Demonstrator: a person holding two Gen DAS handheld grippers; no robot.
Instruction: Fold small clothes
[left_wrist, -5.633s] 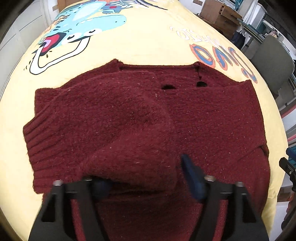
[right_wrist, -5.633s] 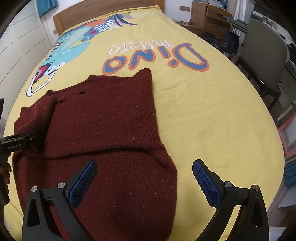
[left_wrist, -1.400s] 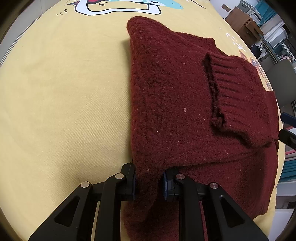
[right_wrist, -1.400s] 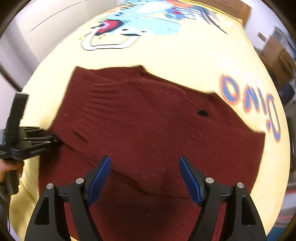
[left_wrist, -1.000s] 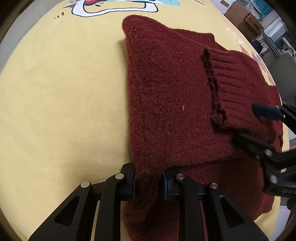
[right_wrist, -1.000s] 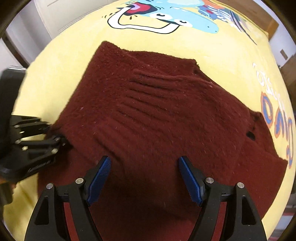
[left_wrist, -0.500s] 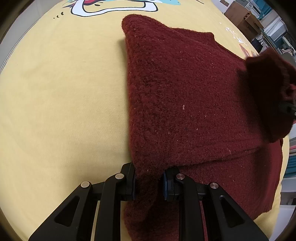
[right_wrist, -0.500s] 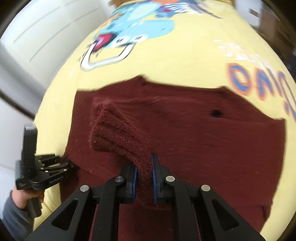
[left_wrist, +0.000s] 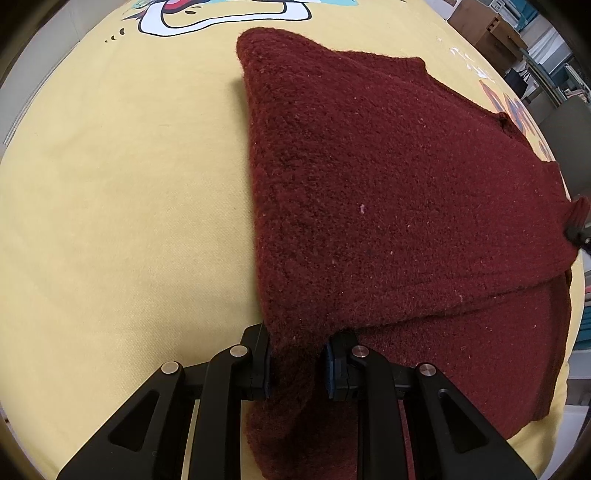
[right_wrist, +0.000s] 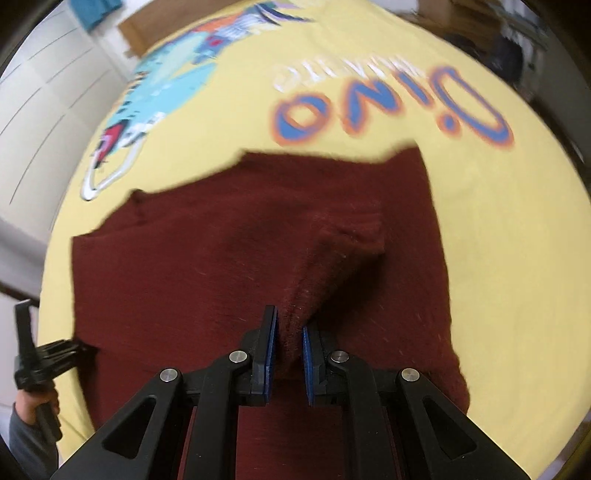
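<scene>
A dark red knitted sweater (left_wrist: 388, 184) lies on a yellow bedsheet (left_wrist: 129, 221), partly folded. My left gripper (left_wrist: 297, 360) is shut on the sweater's folded left edge. My right gripper (right_wrist: 290, 347) is shut on the sweater's sleeve (right_wrist: 332, 258), whose ribbed cuff (right_wrist: 364, 230) stretches away over the body (right_wrist: 184, 266). The left gripper also shows at the left edge of the right wrist view (right_wrist: 55, 350), at the sweater's side. The right gripper's tip shows at the right edge of the left wrist view (left_wrist: 576, 230).
The bedsheet carries a dinosaur print (right_wrist: 166, 85) and "Dino" lettering (right_wrist: 388, 107). White cupboard doors (right_wrist: 40, 88) stand to the left. Furniture and a chair (left_wrist: 565, 110) stand beyond the bed's right side.
My right gripper, shut on the sleeve, has pulled it to the right across the sweater's body. My left gripper has stayed shut on the folded edge.
</scene>
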